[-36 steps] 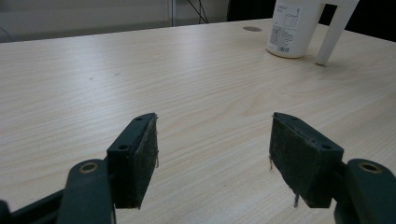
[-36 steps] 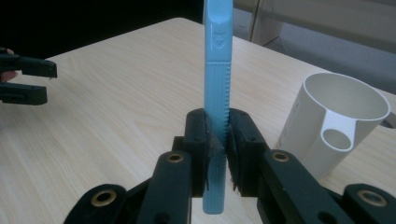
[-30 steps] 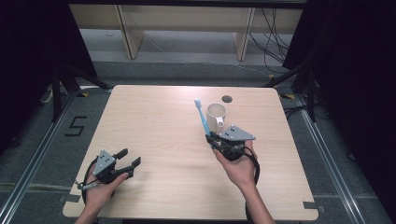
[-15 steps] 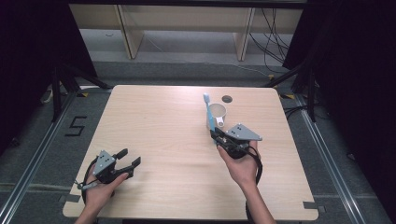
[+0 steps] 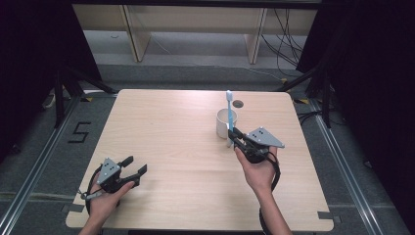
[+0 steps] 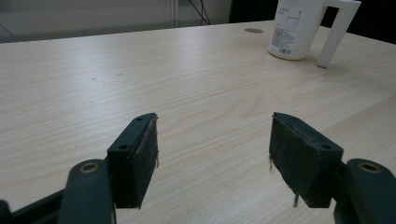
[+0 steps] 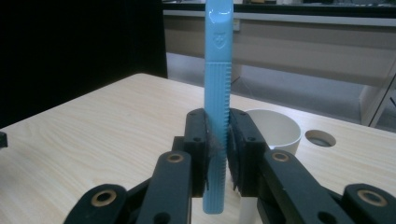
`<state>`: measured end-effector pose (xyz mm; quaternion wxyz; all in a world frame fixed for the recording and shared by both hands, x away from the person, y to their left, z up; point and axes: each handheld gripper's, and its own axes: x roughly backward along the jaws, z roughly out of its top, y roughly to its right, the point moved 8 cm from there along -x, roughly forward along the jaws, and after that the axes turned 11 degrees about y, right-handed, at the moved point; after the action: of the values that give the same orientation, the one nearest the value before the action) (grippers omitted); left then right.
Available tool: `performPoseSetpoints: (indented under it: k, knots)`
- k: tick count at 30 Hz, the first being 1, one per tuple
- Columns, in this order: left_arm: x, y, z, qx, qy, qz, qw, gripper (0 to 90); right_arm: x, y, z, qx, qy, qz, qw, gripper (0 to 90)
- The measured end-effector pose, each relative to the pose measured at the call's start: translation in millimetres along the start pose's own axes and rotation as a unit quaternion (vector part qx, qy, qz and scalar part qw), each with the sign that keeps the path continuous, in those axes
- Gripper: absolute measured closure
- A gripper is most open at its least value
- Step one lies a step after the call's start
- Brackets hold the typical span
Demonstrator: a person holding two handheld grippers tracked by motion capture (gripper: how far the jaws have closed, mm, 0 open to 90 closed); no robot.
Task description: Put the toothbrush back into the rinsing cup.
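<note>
A light blue toothbrush (image 5: 228, 115) stands nearly upright in my right gripper (image 5: 234, 135), which is shut on its handle (image 7: 216, 116) just in front of a white mug (image 5: 226, 123). The mug's open rim (image 7: 275, 128) shows right behind the jaws in the right gripper view, and the brush end points up. Near the table's front left corner my left gripper (image 5: 135, 165) rests low over the wood, open, with nothing between its pads (image 6: 136, 158). From there the mug (image 6: 299, 29) and its handle appear far off at the upper right.
The light wooden table (image 5: 171, 127) has a round cable hole (image 5: 238, 104) behind the mug. Black curtains flank both sides. A wooden shelf frame and loose cables lie on the floor beyond the far edge.
The toothbrush has swung from a leftward lean to nearly upright, and my right gripper has shifted slightly right beside the mug. The left gripper has stayed put.
</note>
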<state>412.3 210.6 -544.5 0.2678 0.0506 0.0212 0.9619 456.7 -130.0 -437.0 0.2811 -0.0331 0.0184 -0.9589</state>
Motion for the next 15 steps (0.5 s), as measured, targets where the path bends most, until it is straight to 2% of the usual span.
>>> performPoseSetpoints:
  k: [1, 2, 3, 4, 5, 7, 8, 9, 11, 12, 15]
  knots:
    - [-0.4, 0.0, -0.2, -0.001, -0.002, 0.001, 1.0000, 32.4, 0.2, 3.2, 1.4, 0.011, 0.005, -0.004, 0.9999, 79.1]
    - [-0.4, 0.0, -0.2, -0.001, -0.002, 0.001, 1.0000, 32.4, 0.2, 3.2, 1.4, 0.011, 0.005, -0.004, 0.9999, 79.1]
    - [-2.2, 0.2, 0.6, -0.001, 0.006, -0.004, 1.0000, 32.4, 0.7, 7.3, 3.0, 0.017, 0.010, -0.010, 0.9998, 79.1]
    - [-0.8, 0.3, 0.0, 0.000, -0.001, 0.002, 1.0000, 32.4, 0.1, 7.9, 3.9, 0.013, 0.015, -0.009, 0.9997, 79.2]
    - [-0.9, 0.6, 0.1, 0.000, 0.000, 0.001, 1.0000, 32.4, 1.4, 7.2, 3.3, 0.000, 0.009, -0.011, 0.9999, 79.2]
    - [-0.9, 0.7, 0.1, 0.000, 0.000, 0.001, 1.0000, 32.4, 1.3, 11.7, 5.9, 0.012, 0.020, -0.016, 0.9996, 79.1]
    - [-0.9, 0.7, 0.1, 0.000, 0.000, 0.001, 1.0000, 32.4, 1.0, 11.0, 6.1, 0.000, 0.021, -0.018, 0.9996, 79.1]
    - [-0.8, 0.7, 0.2, 0.000, 0.001, 0.001, 1.0000, 32.3, 1.6, 12.6, 6.9, 0.003, 0.022, -0.019, 0.9996, 79.1]
    - [-0.9, 0.8, 0.3, 0.001, 0.002, 0.000, 1.0000, 32.1, 2.5, 11.9, 7.5, -0.012, 0.022, -0.024, 0.9994, 79.2]
    - [-0.8, 0.7, 0.1, 0.000, 0.001, 0.001, 1.0000, 32.1, 2.1, 12.6, 8.5, -0.007, 0.025, -0.019, 0.9995, 79.1]
    - [-0.4, 0.4, 0.3, 0.002, 0.002, 0.002, 1.0000, 32.1, 3.2, 16.4, 11.1, 0.005, 0.034, -0.030, 0.9990, 79.2]
